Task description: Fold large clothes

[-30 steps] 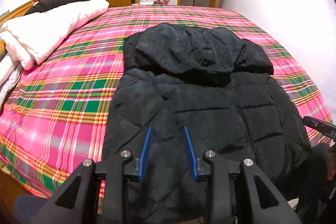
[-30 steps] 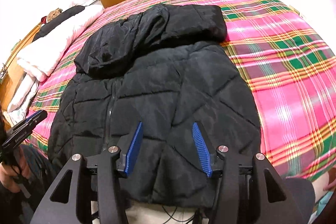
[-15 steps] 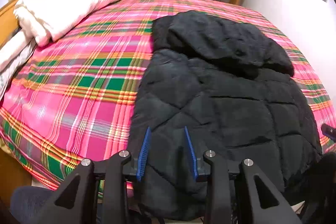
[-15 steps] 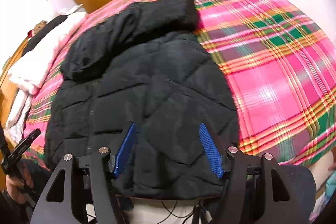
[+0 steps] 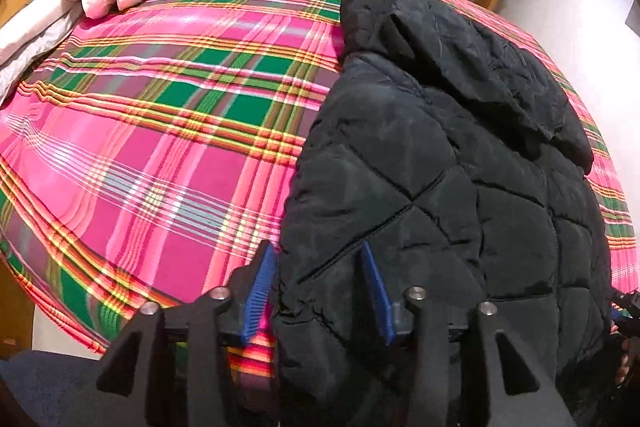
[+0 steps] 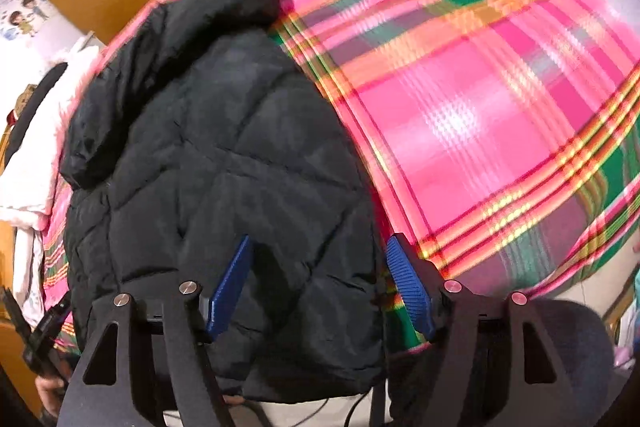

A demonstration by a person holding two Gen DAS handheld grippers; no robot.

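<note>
The black jacket (image 5: pixel 440 187) lies spread on the plaid bed cover (image 5: pixel 160 147), with its hood at the far end, in the upper right of the left wrist view. Its lower hem hangs over the near edge of the bed, at the bottom of both views.

Compared with one second ago, both tools are now lower and closer to the jacket's two near corners. The left gripper (image 5: pixel 318 287) was over the middle of the jacket; now it stands over the jacket's left edge, one finger above the bed cover and the other above the black fabric. Its jaws have just been opening, and the pads do not press the cloth, so it is released. The right gripper (image 6: pixel 320 291) has moved in the same way to the jacket's right edge, in the lower centre of its view. Its jaws have also just been opening, wider than the left ones, and the edge of the jacket lies between them without being pinched. This view is blurred by motion.

I judge that both hands prepare to take the hem corners, probably to fold the lower part up toward the hood. No fold is made yet.
</note>
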